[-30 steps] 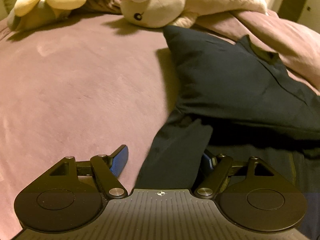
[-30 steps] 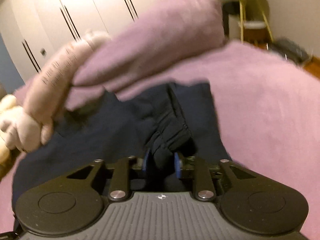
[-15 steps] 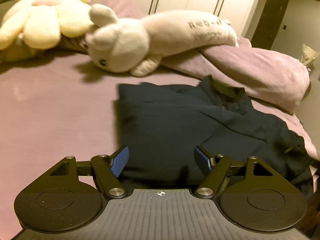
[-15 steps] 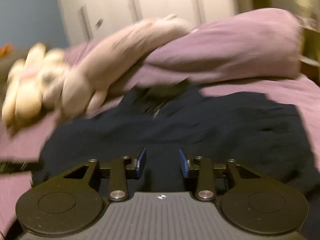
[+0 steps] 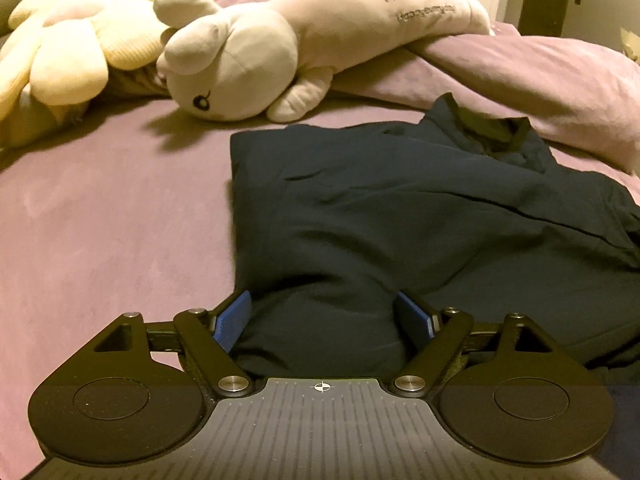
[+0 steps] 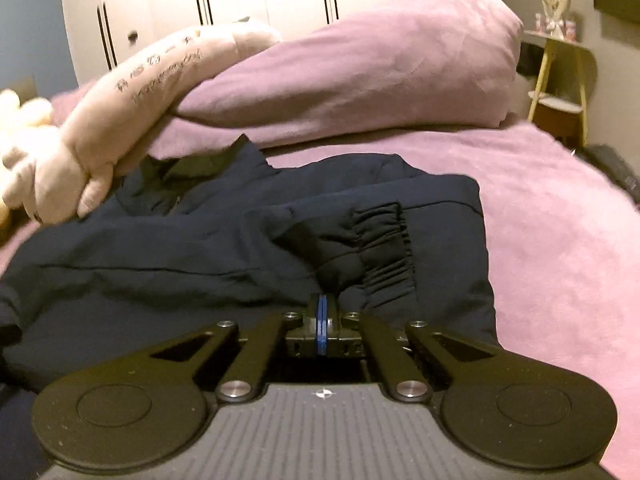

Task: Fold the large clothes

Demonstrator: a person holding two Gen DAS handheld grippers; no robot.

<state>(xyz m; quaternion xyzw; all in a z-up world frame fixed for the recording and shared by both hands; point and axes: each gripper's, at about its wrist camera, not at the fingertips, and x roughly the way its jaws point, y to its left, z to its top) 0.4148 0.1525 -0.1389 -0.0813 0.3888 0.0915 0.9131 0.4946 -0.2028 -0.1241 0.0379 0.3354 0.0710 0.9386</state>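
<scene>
- The navy jacket [image 5: 400, 208] is lying part-folded on the purple bed [image 5: 100, 216], looking soft and floppy.
- The left tool [image 5: 324, 316] is opening around its near hem.
- The right tool [image 6: 322, 316] is pinching shut beside the gathered cuff [image 6: 384, 248]; whether cloth is caught is unclear.

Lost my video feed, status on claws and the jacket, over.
Left claw opening, jacket fabric between its pads. Right claw shut beside the elastic cuff. Plush toy and pillow crowd the collar end.

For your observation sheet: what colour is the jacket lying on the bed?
Dark navy blue jacket, clearest in the right wrist view.
</scene>
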